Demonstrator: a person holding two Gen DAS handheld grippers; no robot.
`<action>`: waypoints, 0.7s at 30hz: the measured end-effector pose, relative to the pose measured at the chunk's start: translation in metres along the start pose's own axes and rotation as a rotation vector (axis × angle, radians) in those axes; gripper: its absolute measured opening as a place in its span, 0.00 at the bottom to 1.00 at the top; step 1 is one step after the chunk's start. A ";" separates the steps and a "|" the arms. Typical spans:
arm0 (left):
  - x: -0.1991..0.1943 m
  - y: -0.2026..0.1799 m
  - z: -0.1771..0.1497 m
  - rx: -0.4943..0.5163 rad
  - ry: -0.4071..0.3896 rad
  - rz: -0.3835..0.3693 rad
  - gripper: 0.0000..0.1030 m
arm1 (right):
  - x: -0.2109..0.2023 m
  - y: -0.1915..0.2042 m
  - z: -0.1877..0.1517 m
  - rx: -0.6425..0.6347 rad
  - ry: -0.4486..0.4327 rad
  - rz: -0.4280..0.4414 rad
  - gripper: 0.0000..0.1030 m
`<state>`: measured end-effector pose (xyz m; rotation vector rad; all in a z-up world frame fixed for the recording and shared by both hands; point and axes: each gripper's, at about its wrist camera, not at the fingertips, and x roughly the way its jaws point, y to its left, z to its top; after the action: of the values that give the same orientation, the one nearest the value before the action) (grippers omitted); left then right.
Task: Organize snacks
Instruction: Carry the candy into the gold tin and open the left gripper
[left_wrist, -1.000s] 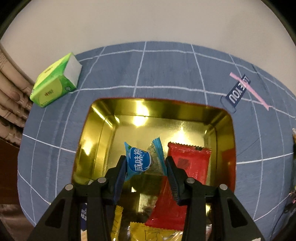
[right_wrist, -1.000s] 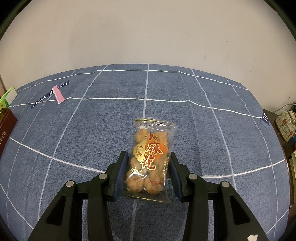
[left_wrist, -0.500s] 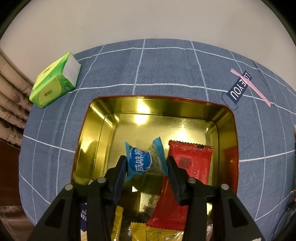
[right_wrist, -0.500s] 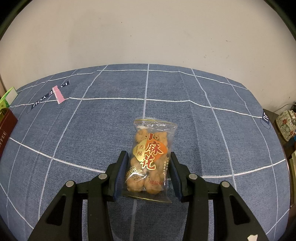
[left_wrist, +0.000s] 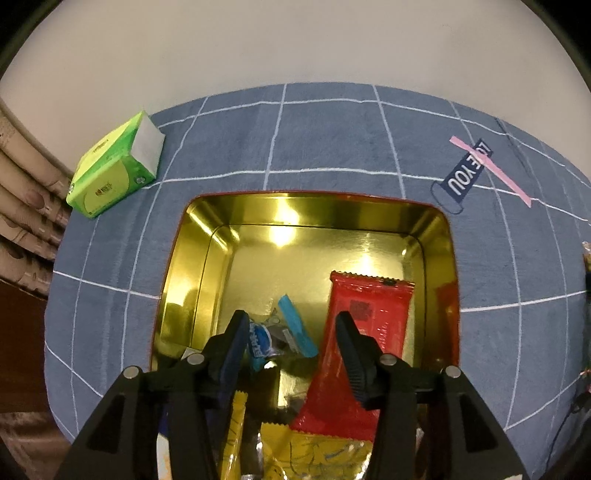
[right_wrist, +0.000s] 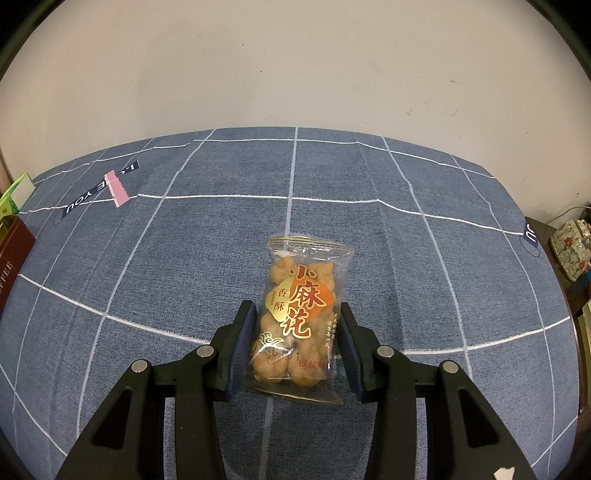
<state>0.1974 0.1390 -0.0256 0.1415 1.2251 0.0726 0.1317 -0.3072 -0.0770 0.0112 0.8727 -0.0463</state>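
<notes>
Left gripper (left_wrist: 291, 332) fingers were opening, blue candy (left_wrist: 275, 338) dropped into the gold tin (left_wrist: 314, 210) (one more sorted); right gripper (right_wrist: 295, 332) fingers clamped the twist-snack bag (right_wrist: 301, 314).

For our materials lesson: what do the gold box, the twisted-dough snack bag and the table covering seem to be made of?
Gold box: probably polished metal, showing mirror-like lamp glare.
Snack bag: clear glossy plastic film; contents show through, with shiny creases.
Table covering: seemingly matte woven fabric, blue with white grid lines.

Bare tin floor (left_wrist: 295, 266) beyond snacks (left_wrist: 369, 317)
</notes>
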 end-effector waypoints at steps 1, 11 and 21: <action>-0.003 0.000 -0.001 0.002 -0.005 0.000 0.48 | 0.000 0.000 0.000 -0.001 0.000 -0.001 0.39; -0.065 -0.002 -0.023 0.007 -0.129 -0.003 0.48 | 0.000 0.001 0.000 -0.002 0.000 -0.002 0.39; -0.111 0.024 -0.064 -0.083 -0.249 0.072 0.48 | 0.002 0.005 0.007 0.039 0.045 -0.036 0.37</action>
<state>0.1000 0.1523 0.0602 0.1186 0.9672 0.1633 0.1385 -0.3023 -0.0744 0.0336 0.9170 -0.0969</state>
